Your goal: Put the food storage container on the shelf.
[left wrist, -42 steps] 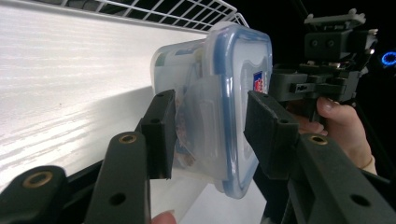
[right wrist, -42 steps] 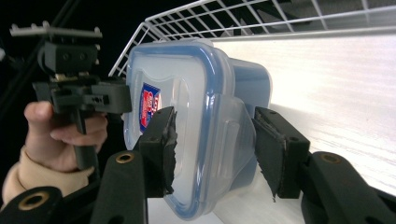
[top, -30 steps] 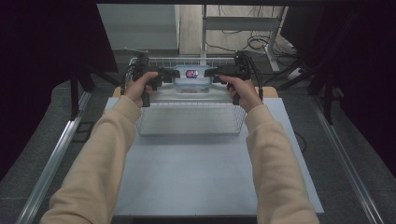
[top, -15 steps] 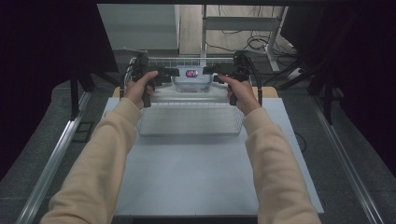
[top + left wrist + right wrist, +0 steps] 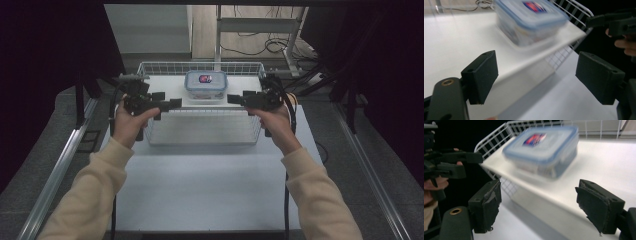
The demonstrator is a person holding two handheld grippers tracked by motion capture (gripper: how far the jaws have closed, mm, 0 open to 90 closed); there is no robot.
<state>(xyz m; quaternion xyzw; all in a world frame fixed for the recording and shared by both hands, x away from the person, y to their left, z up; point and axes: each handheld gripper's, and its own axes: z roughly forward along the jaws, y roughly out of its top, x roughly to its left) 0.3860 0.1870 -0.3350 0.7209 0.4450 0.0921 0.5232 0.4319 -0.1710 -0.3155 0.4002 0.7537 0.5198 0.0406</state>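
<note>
A clear food box with a blue lid (image 5: 205, 84) (image 5: 531, 20) (image 5: 544, 147) stands on a white shelf (image 5: 165, 85) (image 5: 461, 45) (image 5: 611, 162) in the back of a wire basket (image 5: 200, 127). My left gripper (image 5: 167, 102) (image 5: 549, 75) hovers to the left of the box, a little nearer than it. Its jaws have just been opening and have nothing between them. My right gripper (image 5: 239, 98) (image 5: 551, 205) mirrors it on the box's right, also freshly opened and empty. Each gripper view shows the opposite gripper farther off, the right gripper (image 5: 609, 21) and the left gripper (image 5: 456, 162).
The basket sits at the far end of a white tabletop (image 5: 210, 185), whose near half is bare. Metal rails (image 5: 60, 165) run along both sides of the table. Dark curtains flank the scene, and cables lie on the floor beyond the basket.
Both hands have drawn back from the sides of the food box toward the person, and both pairs of jaws have spread wide. The box stays on the shelf.
</note>
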